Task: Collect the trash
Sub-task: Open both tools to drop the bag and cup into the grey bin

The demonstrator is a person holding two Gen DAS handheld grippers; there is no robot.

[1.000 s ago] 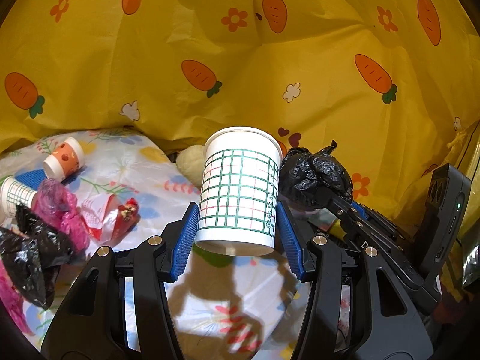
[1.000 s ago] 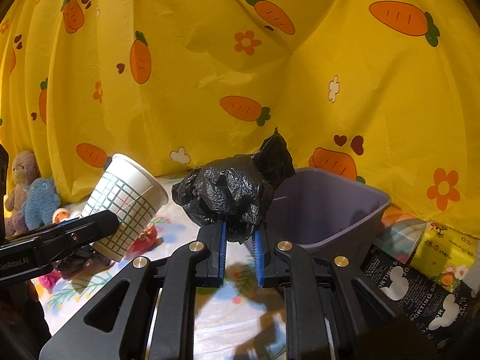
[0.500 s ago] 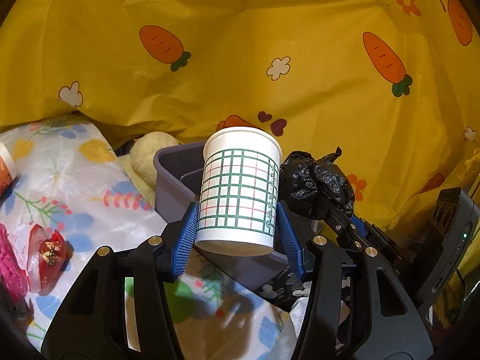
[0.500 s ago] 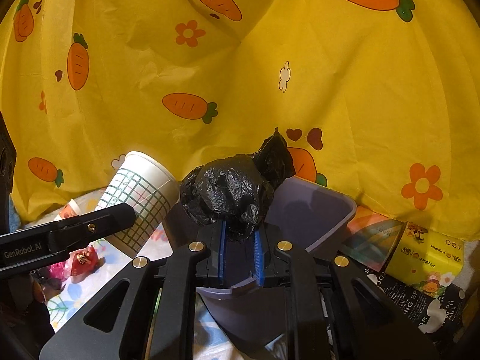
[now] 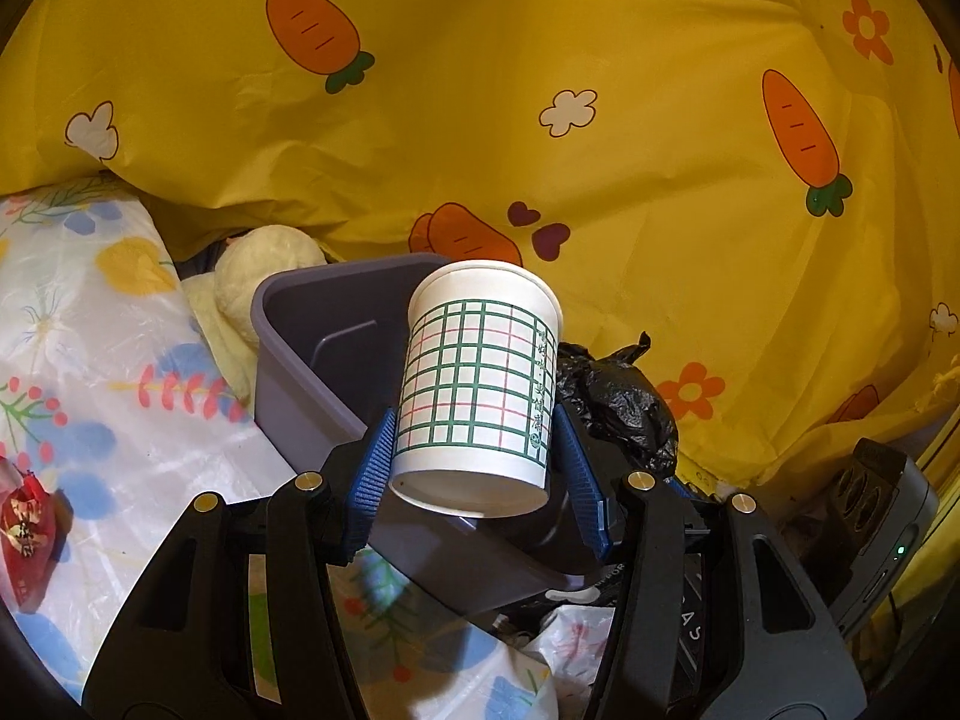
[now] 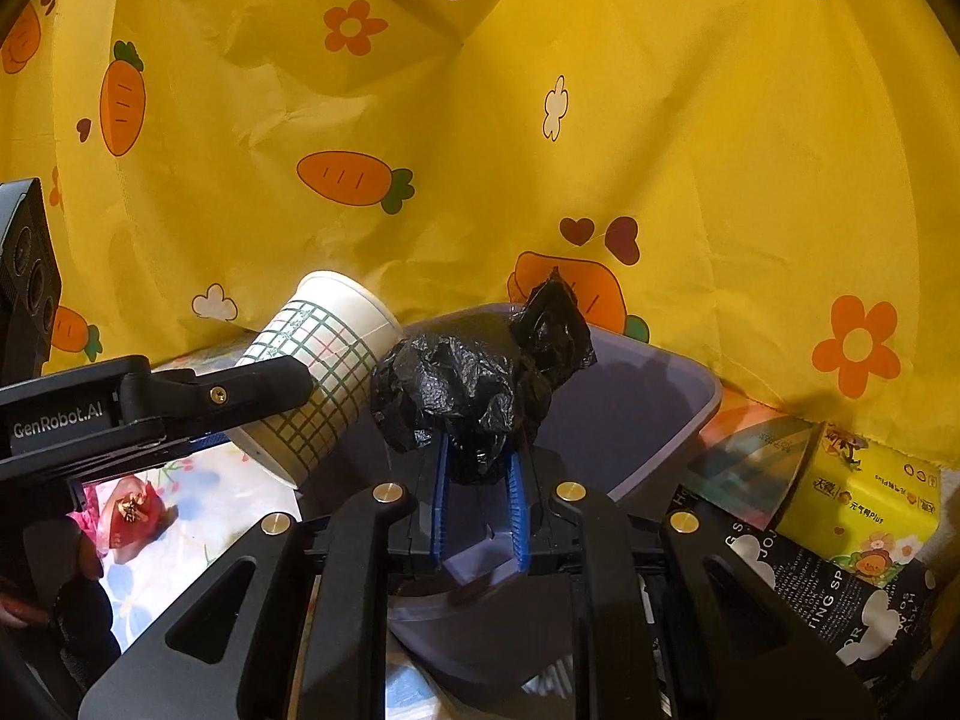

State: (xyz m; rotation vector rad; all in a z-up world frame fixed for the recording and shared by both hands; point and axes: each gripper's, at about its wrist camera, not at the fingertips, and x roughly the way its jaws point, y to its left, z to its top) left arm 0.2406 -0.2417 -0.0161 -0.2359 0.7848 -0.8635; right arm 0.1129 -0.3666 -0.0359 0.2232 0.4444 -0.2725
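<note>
One purple bin [image 5: 312,354], open-topped, taken as landmark; seen again from the right wrist [image 6: 654,396].

One left gripper [image 5: 477,468], blue pads closed to cup width on one paper cup [image 5: 480,384], white with green-and-red grid. Cup held near its base, mouth tilted away, poised over the near rim of the bin; in the right wrist view, same cup [image 6: 327,360] at the bin's left edge, same gripper [image 6: 282,402] reaching in from the left.

One right gripper [image 6: 480,480], pads nearly together, pinching one crumpled black plastic bag [image 6: 474,390]. Bag held above the bin's near side, just right of the cup [image 5: 618,402].

One cream plush toy [image 5: 258,276] touching the bin's far-left outer wall.

One red wrapper [image 5: 27,534] well left of the bin on the floral sheet [image 5: 90,360]; visible also at [image 6: 132,510].

One yellow tissue pack [image 6: 864,492] right of the bin; one black printed pack [image 6: 828,600] in front of it.

One yellow carrot-print cloth [image 5: 540,120] behind the bin.
</note>
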